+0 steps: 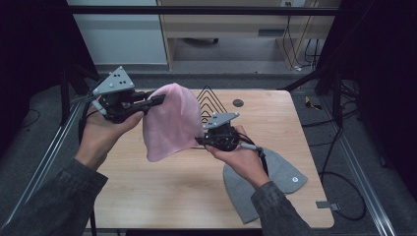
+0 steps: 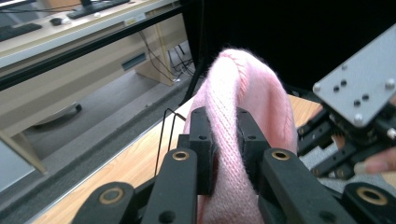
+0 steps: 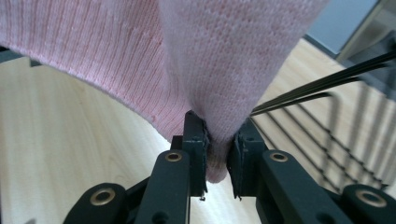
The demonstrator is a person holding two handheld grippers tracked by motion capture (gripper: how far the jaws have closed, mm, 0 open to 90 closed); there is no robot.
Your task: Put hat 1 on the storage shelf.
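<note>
The wooden surface (image 1: 162,196) fills the middle of the high view, with a dark floor round it and a pale bench beyond. Above the surface hangs a pink knitted hat (image 1: 169,120), lifted clear of the wood and stretched between two hand-held grippers. Its rounded top points up and away from the person, its lower edge droops toward the surface. A grey knitted hat (image 1: 282,179) lies flat at the near right corner of the surface, partly under the person's right forearm. A black wire rack (image 1: 209,98) of nested pointed loops stands behind the pink hat.

The left gripper (image 1: 147,102) holds the hat's upper left edge; in the left gripper view its fingers (image 2: 201,140) are clamped on a thick fold of the pink knit. The right gripper (image 1: 204,140) holds the hat's lower right edge; in the right gripper view its fingers (image 3: 194,140) pinch a narrow tip of pink fabric, with the wire rack just beside them.
</note>
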